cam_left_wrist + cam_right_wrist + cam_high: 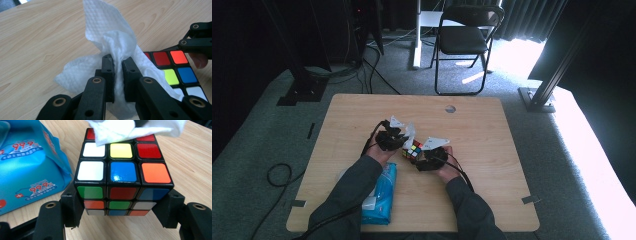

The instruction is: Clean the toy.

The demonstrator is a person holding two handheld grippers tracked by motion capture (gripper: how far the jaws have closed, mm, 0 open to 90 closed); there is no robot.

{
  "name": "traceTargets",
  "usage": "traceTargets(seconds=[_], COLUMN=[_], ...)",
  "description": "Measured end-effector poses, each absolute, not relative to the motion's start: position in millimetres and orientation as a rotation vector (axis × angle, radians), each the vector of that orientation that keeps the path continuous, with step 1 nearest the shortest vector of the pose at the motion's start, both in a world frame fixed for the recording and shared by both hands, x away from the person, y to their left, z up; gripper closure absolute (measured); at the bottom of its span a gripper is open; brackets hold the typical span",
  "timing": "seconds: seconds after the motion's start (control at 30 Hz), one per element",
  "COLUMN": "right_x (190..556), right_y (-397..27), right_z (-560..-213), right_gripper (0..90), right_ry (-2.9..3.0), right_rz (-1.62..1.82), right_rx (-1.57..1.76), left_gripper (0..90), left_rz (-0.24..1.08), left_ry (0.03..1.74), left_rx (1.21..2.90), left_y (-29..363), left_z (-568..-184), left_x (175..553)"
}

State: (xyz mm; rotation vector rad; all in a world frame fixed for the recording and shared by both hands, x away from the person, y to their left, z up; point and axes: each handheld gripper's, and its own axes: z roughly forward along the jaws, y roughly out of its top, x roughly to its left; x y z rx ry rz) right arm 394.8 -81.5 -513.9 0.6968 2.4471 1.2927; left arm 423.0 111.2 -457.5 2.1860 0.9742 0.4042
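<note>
A scrambled Rubik's cube [413, 150] [123, 173] [178, 72] rests mid-table on the wooden table [472, 130]. My right gripper [428, 159] [122, 206] is shut on it, one jaw on each side face. My left gripper [398, 138] [118, 75] is shut on a crumpled white wipe [110, 42] [408, 131] [136, 128]. The wipe lies on the far edge of the cube's top face and covers part of that row. The right gripper's far jaw shows at the right edge of the left gripper view.
A blue pack of wet wipes [381, 195] [27, 162] lies near the table's front edge, just left of the cube. A round hole [450, 108] sits near the far edge. A black folding chair [464, 40] and stands are on the floor beyond the table.
</note>
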Motion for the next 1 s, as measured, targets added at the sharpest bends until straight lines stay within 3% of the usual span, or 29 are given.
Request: traceTargets(seconds=[1.0], right_x=[397.2], right_y=[-87.7], right_z=[-510.1], right_gripper=[34.1], right_ry=[2.438], right_rz=[1.291], right_rx=[0.703], left_gripper=[82.5], left_rz=[0.394], left_ry=[0.969], left_rx=[2.219], left_y=[109.6], left_z=[-459.4], left_x=[421.7])
